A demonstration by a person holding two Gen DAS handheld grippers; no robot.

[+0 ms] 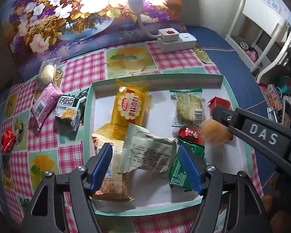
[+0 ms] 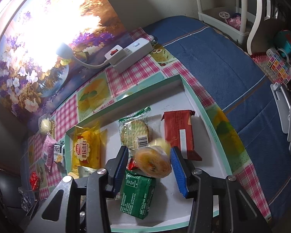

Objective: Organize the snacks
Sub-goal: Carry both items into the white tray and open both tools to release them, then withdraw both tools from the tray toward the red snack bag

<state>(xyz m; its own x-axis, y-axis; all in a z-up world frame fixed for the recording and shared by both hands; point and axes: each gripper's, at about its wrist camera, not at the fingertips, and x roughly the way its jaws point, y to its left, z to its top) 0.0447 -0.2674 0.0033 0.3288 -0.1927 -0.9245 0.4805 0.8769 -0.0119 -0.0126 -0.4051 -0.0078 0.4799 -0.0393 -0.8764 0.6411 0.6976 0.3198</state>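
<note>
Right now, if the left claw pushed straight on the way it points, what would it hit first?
Most likely the pale green packet, which lies in the tray between the open left claw fingers. Depth is unclear, but nothing else appears nearer along that line.

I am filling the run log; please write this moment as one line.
left gripper: open over pale green packet | right gripper: around blurred orange round snack, grip unclear | tray: several snacks inside
</note>
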